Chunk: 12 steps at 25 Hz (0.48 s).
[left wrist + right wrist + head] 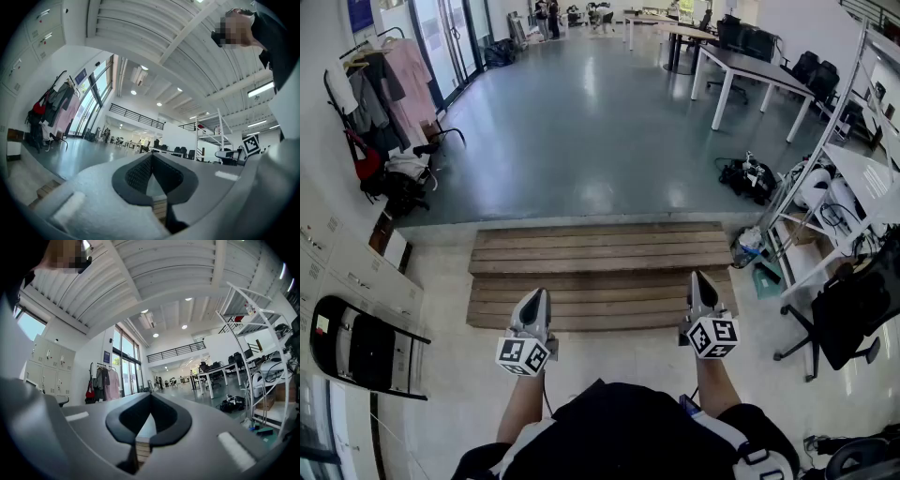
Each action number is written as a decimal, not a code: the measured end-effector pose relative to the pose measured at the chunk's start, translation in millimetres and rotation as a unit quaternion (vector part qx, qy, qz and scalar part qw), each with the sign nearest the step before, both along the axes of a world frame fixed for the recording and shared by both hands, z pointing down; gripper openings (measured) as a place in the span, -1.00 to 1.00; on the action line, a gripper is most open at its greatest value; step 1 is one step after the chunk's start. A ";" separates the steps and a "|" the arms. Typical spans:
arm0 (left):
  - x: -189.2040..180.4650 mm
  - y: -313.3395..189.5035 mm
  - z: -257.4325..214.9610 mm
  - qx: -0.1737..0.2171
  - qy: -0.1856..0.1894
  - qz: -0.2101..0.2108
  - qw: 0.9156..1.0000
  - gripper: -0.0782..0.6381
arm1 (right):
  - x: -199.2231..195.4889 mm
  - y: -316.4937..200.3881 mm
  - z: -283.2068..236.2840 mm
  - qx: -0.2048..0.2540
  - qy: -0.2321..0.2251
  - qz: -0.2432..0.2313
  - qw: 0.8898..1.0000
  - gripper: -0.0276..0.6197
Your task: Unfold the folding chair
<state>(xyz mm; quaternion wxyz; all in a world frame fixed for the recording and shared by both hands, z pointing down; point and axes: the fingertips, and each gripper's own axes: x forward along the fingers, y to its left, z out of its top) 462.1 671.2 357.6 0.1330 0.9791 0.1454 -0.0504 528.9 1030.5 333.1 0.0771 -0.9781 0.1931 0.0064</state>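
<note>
1. The left gripper [534,302] and the right gripper [702,286] have their jaws pressed together and hold nothing; I think the work has not begun.
2. The folding chair [361,349] leans folded against the lockers [342,267], well apart at the left.

Black folding chair [370,352], brown plank-striped platform [600,253] (and a grey-green floor [600,122])

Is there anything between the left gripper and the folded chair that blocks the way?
Nothing visible does. The chair stands folded by the lockers at the person's left, and only bare floor lies between it and the left gripper, which is shut and empty.
</note>
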 end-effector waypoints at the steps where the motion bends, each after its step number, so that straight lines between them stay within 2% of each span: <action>1: 2.5 -1.4 -3.2 -0.002 0.003 0.000 1.000 -0.79 | 3.1 -0.9 -2.1 -0.001 0.001 -0.001 1.000 -0.90; 12: 7.5 -6.8 -15.9 -0.004 0.017 0.006 1.000 -0.78 | 8.3 -11.7 -12.2 -0.008 0.014 -0.009 1.000 -0.90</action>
